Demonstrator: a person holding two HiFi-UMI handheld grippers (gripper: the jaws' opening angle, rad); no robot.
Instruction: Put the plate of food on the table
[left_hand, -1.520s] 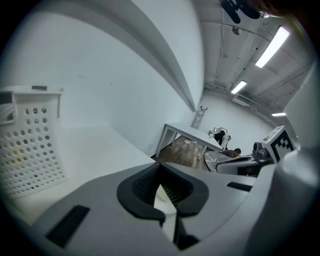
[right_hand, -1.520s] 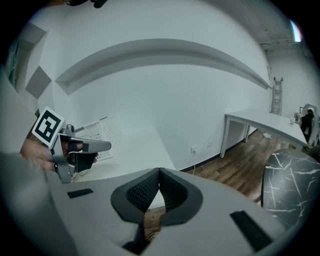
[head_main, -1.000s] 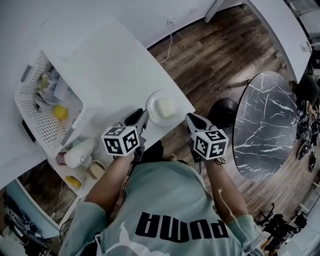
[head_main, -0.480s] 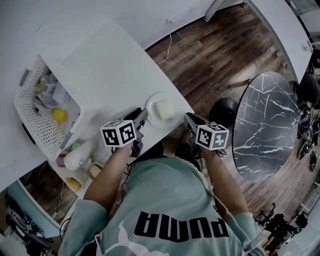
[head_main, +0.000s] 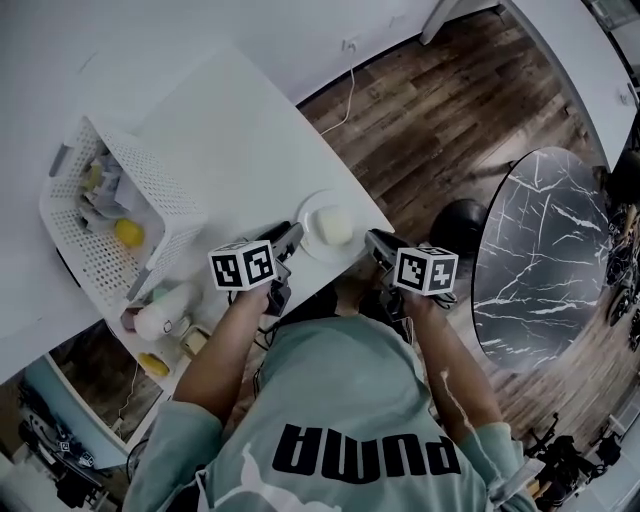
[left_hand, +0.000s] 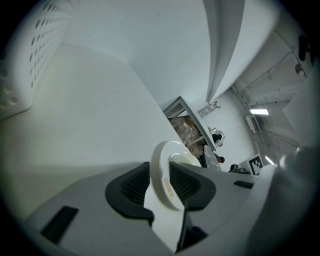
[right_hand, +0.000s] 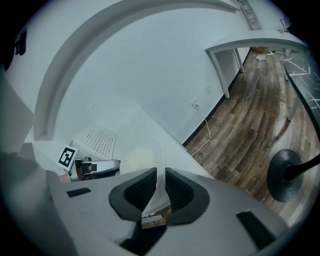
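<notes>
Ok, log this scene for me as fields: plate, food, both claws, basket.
plate: resting on the white table near its front edge
food: pale block on the plate
left claw: jaws have just been opening, plate rim between them
right claw: jaws flank the opposite rim, grip unclear
basket: white, left of the plate

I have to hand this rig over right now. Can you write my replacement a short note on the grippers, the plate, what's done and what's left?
The left gripper has just been opening its jaws. The rim of the plate sits between them, and the pads are not pressing on it.
The right gripper is closed on the opposite rim.
The plate, with its pale block of food, appears to rest on the white table near its front corner.
Done: the plate seems to be set down.
Left: open the right gripper, then draw both grippers back off the rim without dragging the plate.
</notes>
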